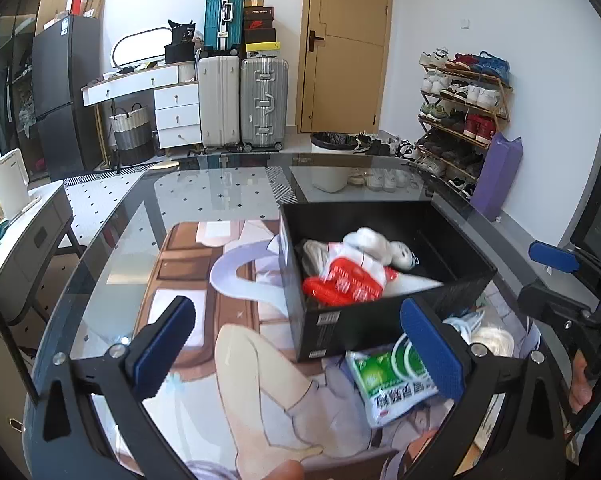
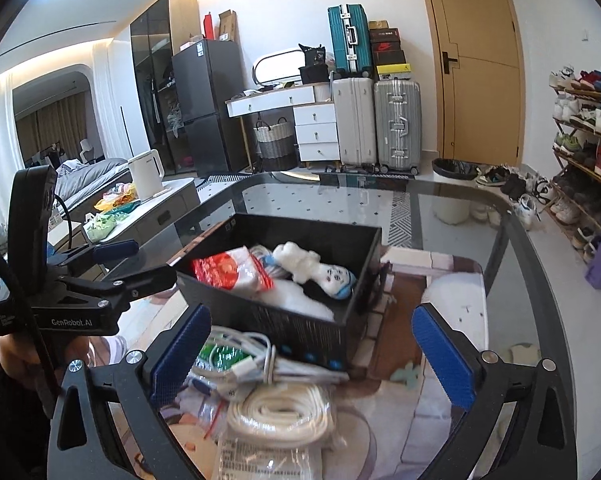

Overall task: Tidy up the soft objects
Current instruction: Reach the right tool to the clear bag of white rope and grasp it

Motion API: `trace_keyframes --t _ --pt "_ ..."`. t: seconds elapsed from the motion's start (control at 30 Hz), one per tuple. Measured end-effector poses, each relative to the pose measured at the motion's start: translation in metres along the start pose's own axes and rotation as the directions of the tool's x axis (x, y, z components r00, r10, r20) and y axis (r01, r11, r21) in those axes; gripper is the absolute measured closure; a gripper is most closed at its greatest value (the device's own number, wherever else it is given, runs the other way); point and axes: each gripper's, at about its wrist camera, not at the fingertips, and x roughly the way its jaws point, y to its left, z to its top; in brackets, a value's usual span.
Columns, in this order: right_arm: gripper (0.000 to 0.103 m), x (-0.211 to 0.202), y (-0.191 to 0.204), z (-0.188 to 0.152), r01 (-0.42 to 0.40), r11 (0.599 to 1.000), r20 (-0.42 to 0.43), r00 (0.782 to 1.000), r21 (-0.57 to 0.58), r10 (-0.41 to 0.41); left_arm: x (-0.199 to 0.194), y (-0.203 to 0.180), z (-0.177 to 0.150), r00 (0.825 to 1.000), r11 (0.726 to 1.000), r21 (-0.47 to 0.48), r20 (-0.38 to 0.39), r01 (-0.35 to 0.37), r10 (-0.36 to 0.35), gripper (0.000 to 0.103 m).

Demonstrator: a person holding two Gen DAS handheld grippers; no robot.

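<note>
- The left claw is held wide apart over the near part of the glass bench, with nothing between its blue pads; the right claw is likewise wide and empty.
- Nearest the right claw, a loose pile lies on the bench: a coiled white rope, a white cable bundle and a green tissue pack, just in front of the box.
- The step in hand is judged to be the pick-up of the next soft item from this pile; roughly half of the items appear to be stowed.
- The next move calls for a claw to be lowered around one item, closed, and lifted over the near wall of the black box.
- Inside the box a red-and-white pack and a white plush doll are already placed.
- Tangling of cable and rope may be expected; the box wall stands in the way.
</note>
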Motion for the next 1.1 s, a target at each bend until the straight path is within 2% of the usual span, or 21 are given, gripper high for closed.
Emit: trace_keyframes --t 0.3,0.73,1.1 --pt "0.001 -0.011 0.002 -0.013 0.012 1.000 -0.023 1.000 -0.012 -0.012 -0.010 -0.003 -0.012 1.000 1.000 0.016 -0.002 -0.001 0.001 0.000" --pt "0.001 -0.011 0.008 -0.031 0.018 0.999 -0.098 0.995 -0.046 -0.023 -0.014 -0.016 -0.016 1.000 0.999 0.048 -0.014 0.021 -0.020 0.000" --pt "0.001 0.003 0.010 -0.039 0.009 0.999 -0.154 0.988 -0.044 -0.016 -0.011 -0.022 -0.021 0.998 0.997 0.062 -0.047 0.043 -0.040 0.000"
